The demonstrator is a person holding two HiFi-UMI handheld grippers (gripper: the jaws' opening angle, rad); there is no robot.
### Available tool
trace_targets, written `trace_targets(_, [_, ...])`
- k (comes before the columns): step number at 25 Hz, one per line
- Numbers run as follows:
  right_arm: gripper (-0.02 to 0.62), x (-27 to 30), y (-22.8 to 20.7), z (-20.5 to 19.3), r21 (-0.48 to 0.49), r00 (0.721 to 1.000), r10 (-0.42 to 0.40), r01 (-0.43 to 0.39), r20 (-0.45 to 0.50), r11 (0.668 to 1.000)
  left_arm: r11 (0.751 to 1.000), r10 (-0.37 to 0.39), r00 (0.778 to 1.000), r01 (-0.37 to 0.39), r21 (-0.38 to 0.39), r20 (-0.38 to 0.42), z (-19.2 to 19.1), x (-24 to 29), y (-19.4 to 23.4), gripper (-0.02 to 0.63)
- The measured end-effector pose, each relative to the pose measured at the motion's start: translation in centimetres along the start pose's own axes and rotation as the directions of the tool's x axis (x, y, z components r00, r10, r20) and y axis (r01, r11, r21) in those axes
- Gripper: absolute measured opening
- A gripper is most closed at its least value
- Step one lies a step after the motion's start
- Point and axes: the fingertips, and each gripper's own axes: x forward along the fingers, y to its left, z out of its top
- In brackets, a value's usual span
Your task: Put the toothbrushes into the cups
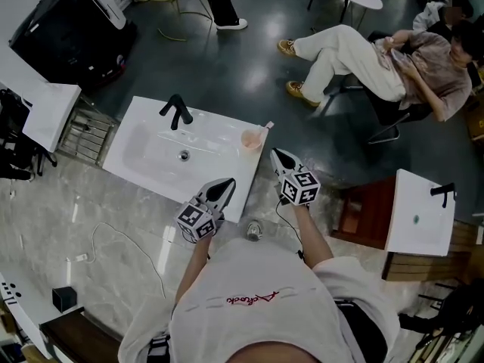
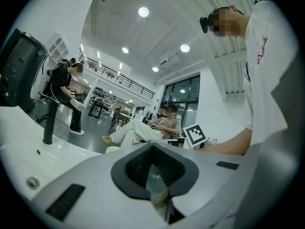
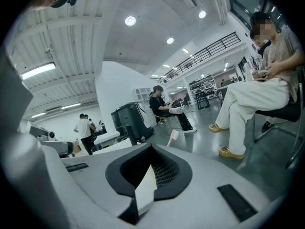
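A pink cup stands on the right rim of the white sink, with a pink toothbrush leaning out of it. My right gripper is shut and empty, its tips just right of the cup and nearer to me. The left gripper hovers over the sink's front right corner, also shut with nothing in it. In the right gripper view the toothbrush head pokes up beyond the shut right gripper. Past the shut left gripper, the left gripper view shows the cup rim.
A black faucet stands at the sink's back edge. A small metal piece lies on the marble counter near my body. A second sink sits at the right. A person sits on a chair beyond the counter.
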Motion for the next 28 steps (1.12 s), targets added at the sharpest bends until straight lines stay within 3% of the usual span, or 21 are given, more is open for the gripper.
trace_targets(4, [0.002, -2.2, 1.6, 0.5, -0.034, 1.000, -0.012, 0.013, 0.025, 0.999, 1.000, -0.025, 1.000, 0.025, 0.004, 0.001, -0.1, -1.1, -1.9, 0.014])
trace_targets(11, [0.002, -5.4, 6.2, -0.2, -0.181, 0.999, -0.022, 0.026, 0.024, 0.983, 0.999, -0.043, 0.999, 0.043, 0.015, -0.008, -0.9, -4.9, -4.7, 0.014])
trace_targets(28, [0.002, -17.5, 17.4, -3.2, -0.200, 0.989, -0.088, 0.110, 0.116, 0.974, 0.985, -0.164, 0.986, 0.164, 0.044, -0.013, -3.5, -14.1, -13.6, 0.014])
